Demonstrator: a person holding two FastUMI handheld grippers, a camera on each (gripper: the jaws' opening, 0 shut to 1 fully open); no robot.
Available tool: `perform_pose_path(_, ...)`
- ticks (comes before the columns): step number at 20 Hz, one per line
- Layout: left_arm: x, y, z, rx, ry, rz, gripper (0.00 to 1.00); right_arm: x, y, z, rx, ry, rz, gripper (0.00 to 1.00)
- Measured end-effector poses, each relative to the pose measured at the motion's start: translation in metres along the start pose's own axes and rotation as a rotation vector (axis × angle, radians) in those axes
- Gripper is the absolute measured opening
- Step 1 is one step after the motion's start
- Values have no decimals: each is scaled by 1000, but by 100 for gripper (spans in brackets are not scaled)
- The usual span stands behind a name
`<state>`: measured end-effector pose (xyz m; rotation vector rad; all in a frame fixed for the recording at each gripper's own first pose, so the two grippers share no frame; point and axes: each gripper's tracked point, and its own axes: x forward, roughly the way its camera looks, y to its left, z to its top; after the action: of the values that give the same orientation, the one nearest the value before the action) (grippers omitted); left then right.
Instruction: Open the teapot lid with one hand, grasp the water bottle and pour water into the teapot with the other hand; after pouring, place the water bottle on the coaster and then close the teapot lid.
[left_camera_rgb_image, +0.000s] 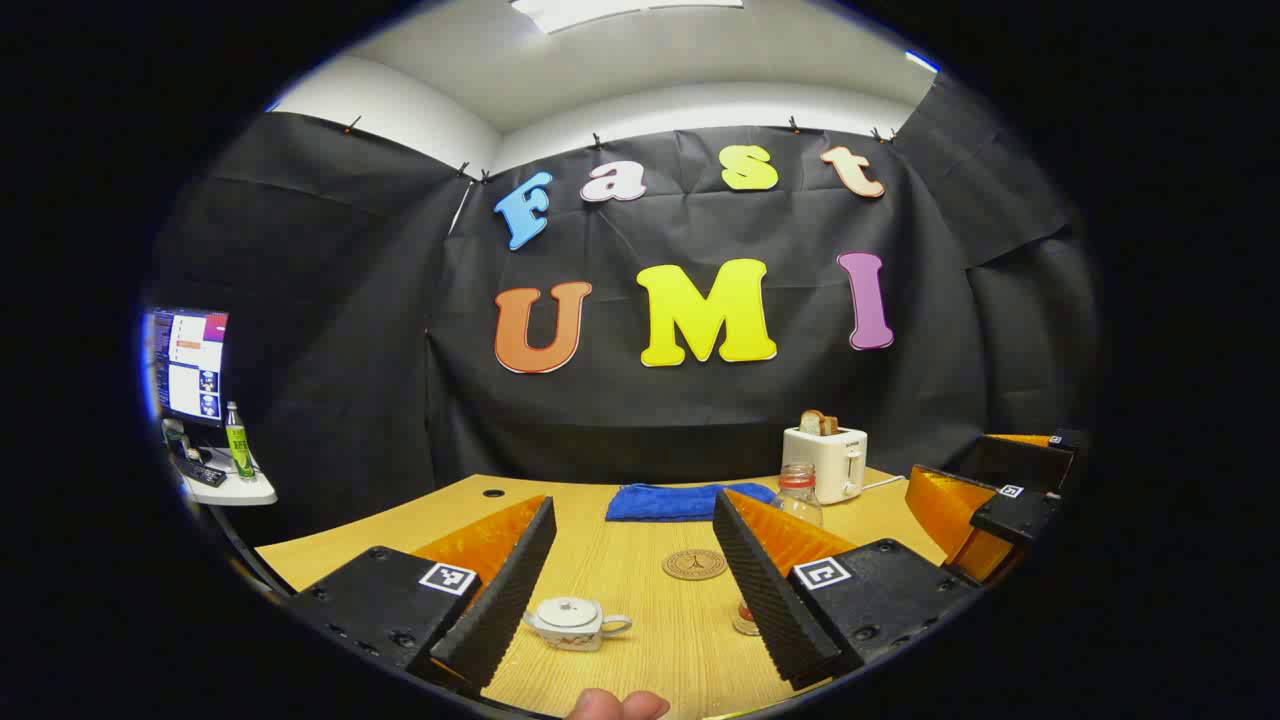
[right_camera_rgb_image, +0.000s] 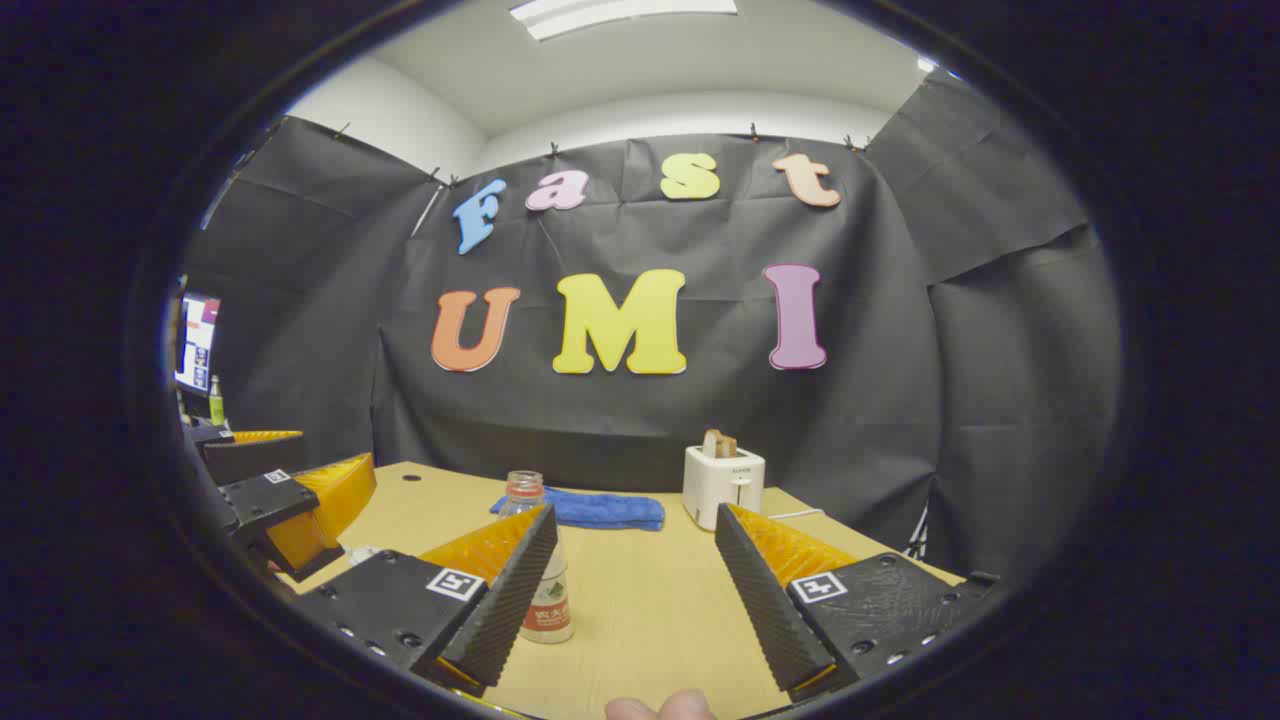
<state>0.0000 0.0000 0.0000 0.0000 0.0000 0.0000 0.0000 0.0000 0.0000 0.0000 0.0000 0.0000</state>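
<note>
Two hand-held grippers: left hand-held gripper and right hand-held gripper, both wide open, holding nothing.
Teapot: lidded, near tabletop.
Water bottle: upright, right of teapot.
Coaster: between, farther back.

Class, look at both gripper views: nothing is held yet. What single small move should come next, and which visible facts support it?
Probably ease the left gripper down and forward onto the lid knob of the teapot. The lid is still on, the teapot sits between that gripper's open fingers, and pouring cannot begin until it opens. The right gripper is open too, with the water bottle upright beside its left finger.
</note>
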Motion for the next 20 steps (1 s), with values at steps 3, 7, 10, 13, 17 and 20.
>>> perform_pose_path(3, -1, 5, 0, 7, 0, 6, 99, 1, 1, -3, 2, 10, 4, 95)
perform_pose_path(7, 3, 4, -2, -1, 8, -6, 99, 3, 1, -6, 14, 21, 7, 95)
perform_pose_path(10, 2, 6, -1, 10, 5, -2, 99, 3, 1, -7, 15, 23, 9, 98)
perform_pose_path(13, 4, 8, -2, 0, 4, 0, 99, 3, -1, -7, 18, 17, 7, 95)
perform_pose_path(17, 4, 11, -2, -2, 4, 7, 99, 5, -1, -10, 21, 21, 12, 95)
perform_pose_path(20, 3, 9, -1, -2, 4, 6, 99, 5, -1, -11, 30, 23, 22, 95)
